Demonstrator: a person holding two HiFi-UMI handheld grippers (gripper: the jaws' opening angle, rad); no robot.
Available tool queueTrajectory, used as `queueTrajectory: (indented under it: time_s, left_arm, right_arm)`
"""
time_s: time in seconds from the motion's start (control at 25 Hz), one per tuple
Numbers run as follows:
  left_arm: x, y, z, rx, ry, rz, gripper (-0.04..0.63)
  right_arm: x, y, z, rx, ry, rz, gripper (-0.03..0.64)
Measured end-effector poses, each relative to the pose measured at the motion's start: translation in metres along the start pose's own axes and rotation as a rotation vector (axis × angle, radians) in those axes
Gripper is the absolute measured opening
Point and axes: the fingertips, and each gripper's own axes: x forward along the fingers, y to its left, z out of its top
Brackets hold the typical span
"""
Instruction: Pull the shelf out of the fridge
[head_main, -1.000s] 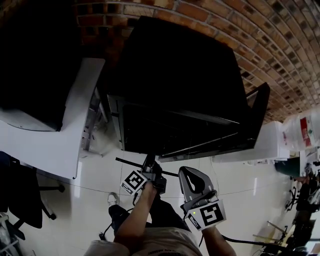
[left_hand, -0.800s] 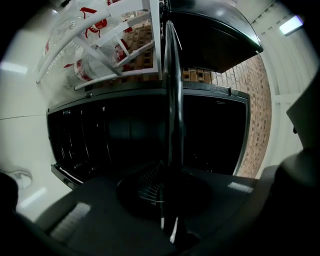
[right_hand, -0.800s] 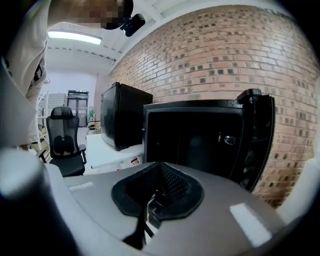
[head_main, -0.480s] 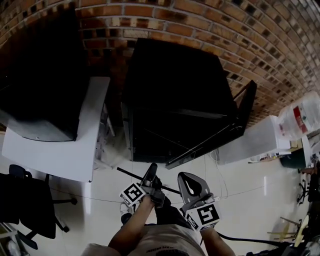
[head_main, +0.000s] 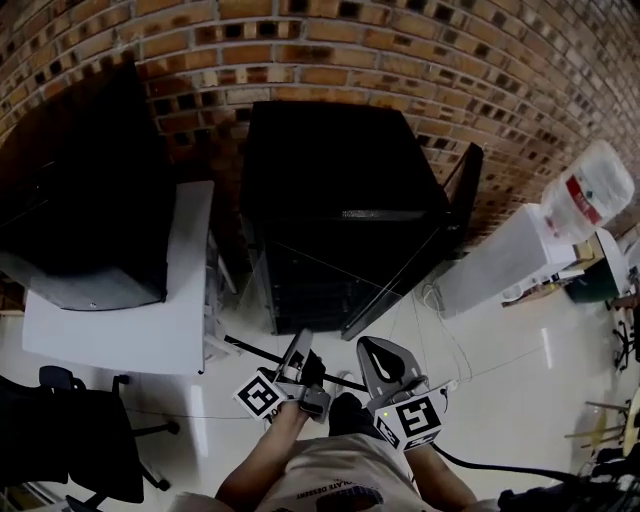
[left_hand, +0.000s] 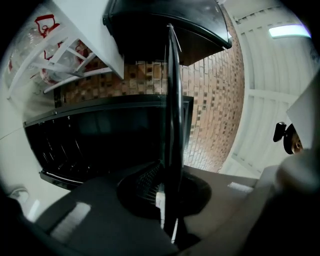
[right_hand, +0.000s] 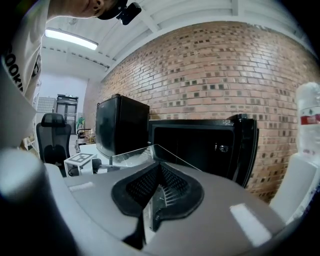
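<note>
Now the shelf (head_main: 255, 351) is out in front of the fridge (head_main: 340, 170), carried above the floor (head_main: 500, 370) by both grippers. The left gripper (head_main: 299, 347) is clamped tight on the shelf's dark front trim. Its own view shows that trim edge-on, running as a near-vertical bar through the closed jaws with the fridge's dark opening behind it. The right gripper (head_main: 371, 348) is closed on the glass pane just beside the left one, on the fridge's door side. In the right gripper view the pane runs from the jaws toward the fridge, and its far corner shows free against the opening. The head view resolves only the trim, not the glass. The door (head_main: 465, 195) stands open on the side of the fridge toward the water bottle (head_main: 590, 195). Compared with a second ago, the trim then sat just below the fridge's lower front edge, and now a wide strip of floor lies between them. The fridge looks smaller and sits higher in the head view, with more of the brick wall (head_main: 400, 50) showing behind it. The water bottle, cut off at the frame edge before, is now fully in view. Both grips are at the same spots on the shelf as before.
</note>
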Motion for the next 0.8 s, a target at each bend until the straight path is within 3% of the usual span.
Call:
queueTrajectory:
  time_s: [0.2, 0.8]
  left_arm:
    - [-0.014, -0.031, 0.008, 0.023, 0.023, -0.069, 0.0]
    - [-0.073, -0.087, 0.054, 0.098, 0.002, -0.165, 0.0]
  right_arm:
    - [-0.008, 0.012, 0.016, -0.006, -0.062, -0.049, 0.005]
    - [-0.034, 0.072, 0.036, -0.021, -0.146, -0.136, 0.005]
